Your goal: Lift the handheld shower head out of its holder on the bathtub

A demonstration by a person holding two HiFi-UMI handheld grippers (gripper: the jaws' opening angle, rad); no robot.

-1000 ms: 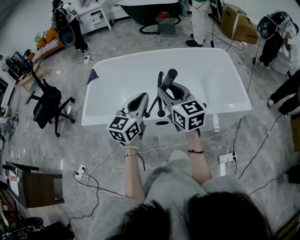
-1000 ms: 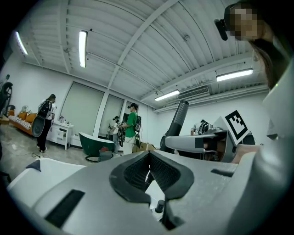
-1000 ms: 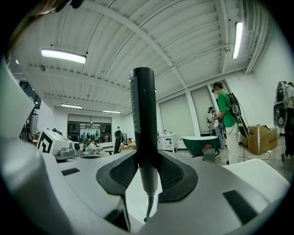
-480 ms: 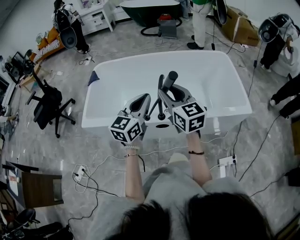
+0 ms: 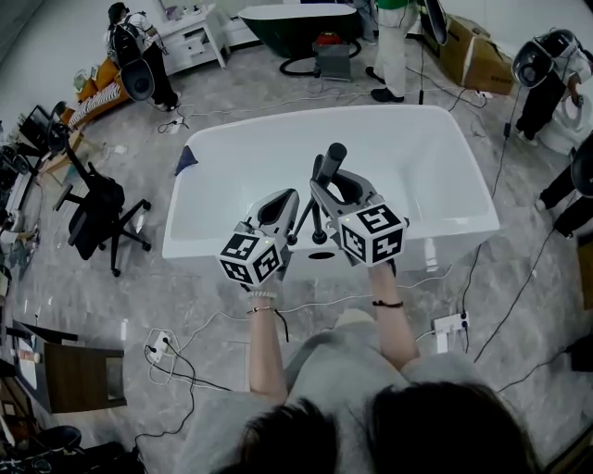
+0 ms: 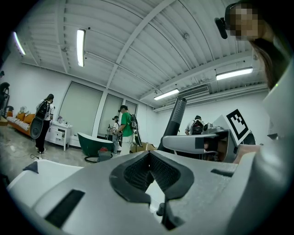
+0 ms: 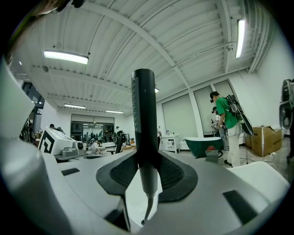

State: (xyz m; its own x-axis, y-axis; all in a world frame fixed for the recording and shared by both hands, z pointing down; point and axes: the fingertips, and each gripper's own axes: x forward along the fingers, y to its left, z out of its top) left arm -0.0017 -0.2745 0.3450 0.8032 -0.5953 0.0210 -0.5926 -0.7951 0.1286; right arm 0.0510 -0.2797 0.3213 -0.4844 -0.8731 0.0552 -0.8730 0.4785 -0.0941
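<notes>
Right claw (image 7: pixel 147 170): I pinch the shower head (image 7: pixel 143 114), centre frame.
Axis: upright, hose (image 7: pixel 146 209) hanging below.
Left claw (image 6: pixel 148 170): pressed together, empty, lower left.

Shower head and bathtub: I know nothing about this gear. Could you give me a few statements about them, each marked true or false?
1. The right hand-held gripper is clamped on the dark shower head. True.
2. The left hand-held gripper grips it too. False: its jaws are together on nothing.
3. The bathtub beneath the grippers is green. False: it is white; a green tub stands farther back.
4. An office chair stands on the floor beside the bathtub. True.
</notes>
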